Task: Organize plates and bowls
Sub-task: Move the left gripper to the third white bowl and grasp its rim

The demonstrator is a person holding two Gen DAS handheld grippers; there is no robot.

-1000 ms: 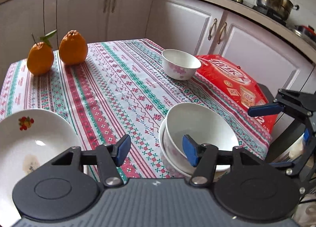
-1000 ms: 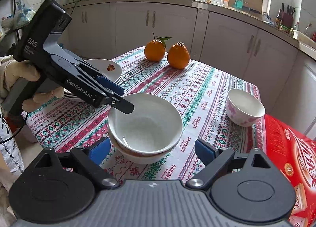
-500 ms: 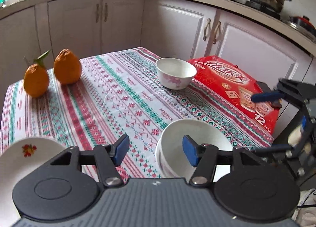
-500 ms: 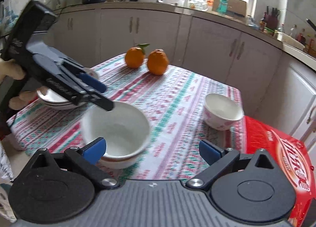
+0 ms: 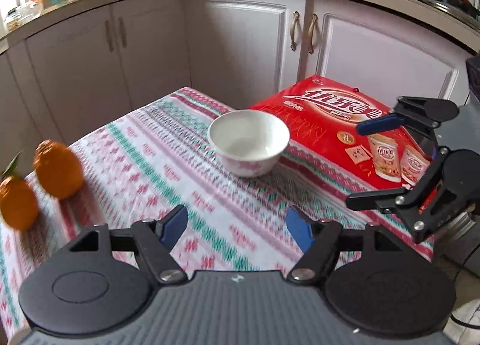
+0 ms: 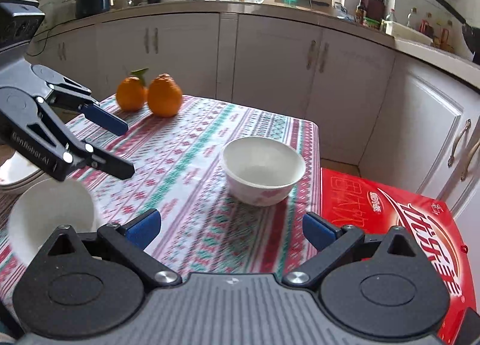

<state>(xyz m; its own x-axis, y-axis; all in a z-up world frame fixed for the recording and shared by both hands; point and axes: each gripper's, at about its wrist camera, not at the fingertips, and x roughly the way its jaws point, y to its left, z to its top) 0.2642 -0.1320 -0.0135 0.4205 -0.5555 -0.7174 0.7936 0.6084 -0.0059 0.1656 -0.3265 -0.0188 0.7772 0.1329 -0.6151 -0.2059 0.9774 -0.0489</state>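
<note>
A white bowl with pink flowers stands alone on the patterned tablecloth, close to the far right corner. My left gripper hovers short of it; its jaws are opening and nothing is between them. In the right wrist view the same bowl lies ahead of my right gripper, which is wide open and holds nothing. Stacked white bowls sit at the lower left, below the left gripper. The right gripper shows at the right edge of the left wrist view.
A red snack box lies beside the table's right edge, next to the lone bowl. Two oranges rest at the far left corner. A stack of plates peeks in at the left. White kitchen cabinets stand behind.
Both grippers have swung away from the stacked bowls toward the lone flowered bowl. The left jaws have widened, and the right jaws have opened further. The plates have left the left wrist view.
</note>
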